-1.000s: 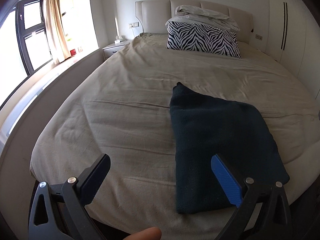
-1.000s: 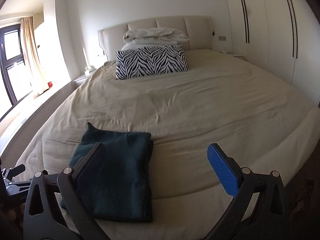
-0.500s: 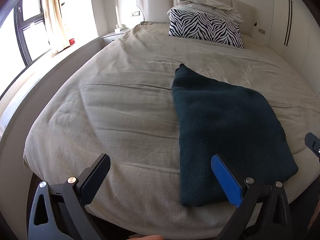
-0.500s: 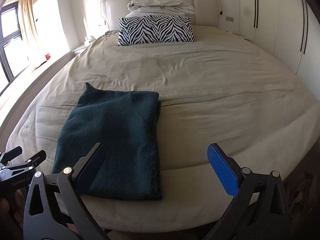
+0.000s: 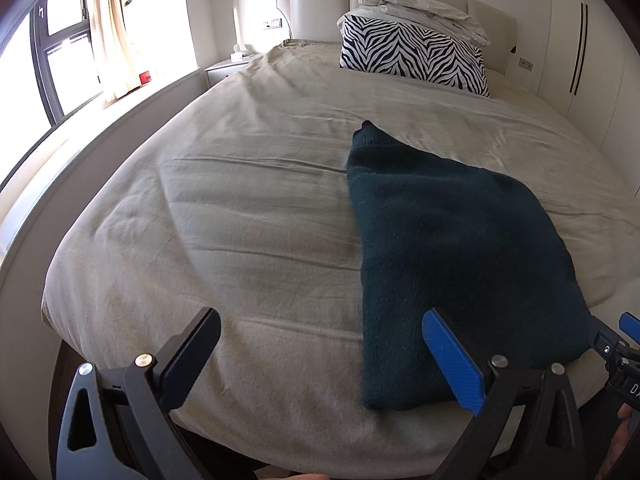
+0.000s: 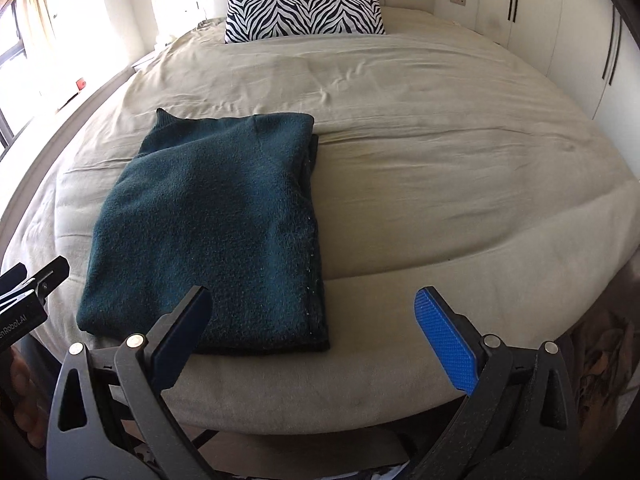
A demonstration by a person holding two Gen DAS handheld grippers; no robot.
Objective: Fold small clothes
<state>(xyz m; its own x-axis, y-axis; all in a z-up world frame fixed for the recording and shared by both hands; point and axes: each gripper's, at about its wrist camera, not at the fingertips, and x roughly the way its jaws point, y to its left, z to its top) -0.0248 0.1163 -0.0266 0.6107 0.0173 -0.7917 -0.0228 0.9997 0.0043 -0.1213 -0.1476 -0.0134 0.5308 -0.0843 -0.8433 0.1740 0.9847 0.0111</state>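
Both grippers have dropped lower and closer to the bed's near edge since a second ago, and the garment now fills far more of each view. Left gripper point(image 5: 322, 360) hangs with jaws spread wide, nothing between them; the dark teal sweater point(image 5: 452, 264) lies just past its blue right finger, at the right of the left wrist view. Right gripper point(image 6: 316, 340) is wide too and empty, its dark left finger overlapping the sweater's point(image 6: 216, 232) near edge in the picture, whether touching I cannot tell. The sweater sits folded into a neat rectangle, fuzzy knit, layers stacked along its right edge, one corner poking up at the far left. It rests flat on the beige bedspread point(image 6: 440, 160) near the bed's foot. Far off, a zebra-print pillow point(image 6: 302, 12) leans at the headboard with pale bedding point(image 5: 420, 4) piled on top. White wardrobe doors point(image 6: 580, 32) stand at right, window and curtain point(image 5: 108, 28) at left.
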